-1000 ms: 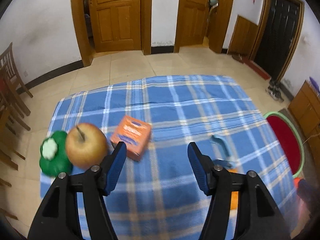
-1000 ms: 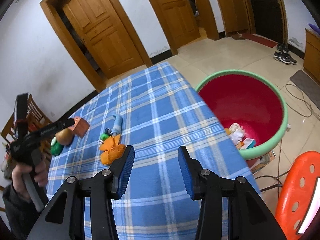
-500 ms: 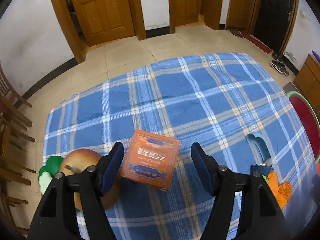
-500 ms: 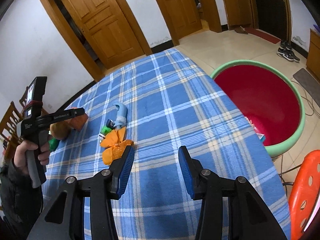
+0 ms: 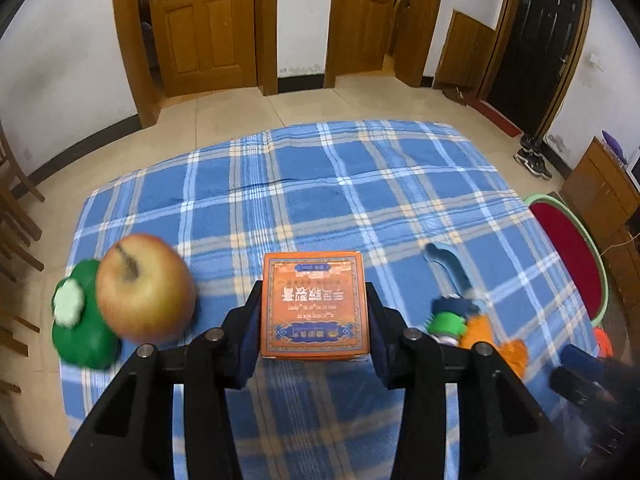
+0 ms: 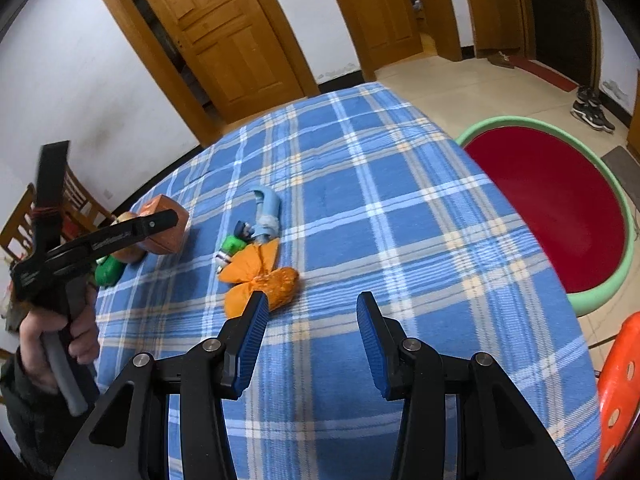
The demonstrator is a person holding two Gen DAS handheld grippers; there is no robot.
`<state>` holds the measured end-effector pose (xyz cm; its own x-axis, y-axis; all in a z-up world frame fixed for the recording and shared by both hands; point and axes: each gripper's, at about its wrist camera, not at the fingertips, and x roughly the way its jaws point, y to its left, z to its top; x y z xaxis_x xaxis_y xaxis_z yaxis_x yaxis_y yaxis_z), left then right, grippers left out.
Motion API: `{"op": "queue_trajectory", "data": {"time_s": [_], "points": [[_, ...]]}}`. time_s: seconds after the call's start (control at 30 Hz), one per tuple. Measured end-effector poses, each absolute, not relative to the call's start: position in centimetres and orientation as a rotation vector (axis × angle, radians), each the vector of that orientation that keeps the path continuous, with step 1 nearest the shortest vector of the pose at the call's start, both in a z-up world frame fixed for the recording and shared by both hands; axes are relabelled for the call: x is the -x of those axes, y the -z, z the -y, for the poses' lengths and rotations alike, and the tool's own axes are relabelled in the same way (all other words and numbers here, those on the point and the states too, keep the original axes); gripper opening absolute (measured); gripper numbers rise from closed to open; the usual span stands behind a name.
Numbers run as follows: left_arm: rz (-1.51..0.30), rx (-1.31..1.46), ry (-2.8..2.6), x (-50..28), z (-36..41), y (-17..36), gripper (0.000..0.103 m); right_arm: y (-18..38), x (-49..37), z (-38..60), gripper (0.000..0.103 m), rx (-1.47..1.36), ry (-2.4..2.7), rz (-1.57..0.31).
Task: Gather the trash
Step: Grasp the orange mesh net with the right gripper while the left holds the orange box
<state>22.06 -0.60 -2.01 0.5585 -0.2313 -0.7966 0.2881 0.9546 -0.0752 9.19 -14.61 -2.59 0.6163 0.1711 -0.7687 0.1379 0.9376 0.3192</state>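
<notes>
Chairs (image 5: 16,216) of dark wood stand at the far left edge of the left wrist view, off the table. Table covered in blue plaid cloth (image 5: 320,184).

On the cloth, far left: green round object with a white patch (image 5: 76,320), blurred; an apple (image 5: 144,286), stem up, sits against its right side, touching or overlapping it.

Centre: orange box (image 5: 314,304), printed face up, sits between the two fingers of the left gripper (image 5: 314,312). Jaws have just been closing, and both blue pads now lie flush on the box's left and right sides, clamped on it. Box bottom appears close to the cloth; whether it is lifted clear cannot be told. In the right wrist view the same box (image 6: 166,230) shows at the tip of the left gripper (image 6: 160,220), with a hand (image 6: 60,336) around the grey grip below.

Right of the box, well apart from it: small cluster of trash. Pale blue curved piece (image 6: 268,208) lies farthest back; green-and-white small item (image 6: 232,246) just beside it; crumpled orange wrapper (image 6: 260,276) nearest the camera, touching the green item.

Right gripper (image 6: 310,320) hangs above bare plaid just right of the orange wrapper, jaws apart, nothing between the pads. Left fingertip overlaps the wrapper's edge in view; contact cannot be told.

Farther right, off the table edge and lower: red basin with a green rim (image 6: 624,248). Orange perforated plastic seat (image 6: 620,392) at the bottom right corner.
</notes>
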Motion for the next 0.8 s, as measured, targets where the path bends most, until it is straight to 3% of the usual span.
{"op": "queue_trajectory", "data": {"time_s": [0.8], "points": [[-0.913,0.047,0.231,-14.3,-2.1,2.6,0.046,5.0,-12.3,10.9,0.048,-0.377,-0.046,-0.917]]}}
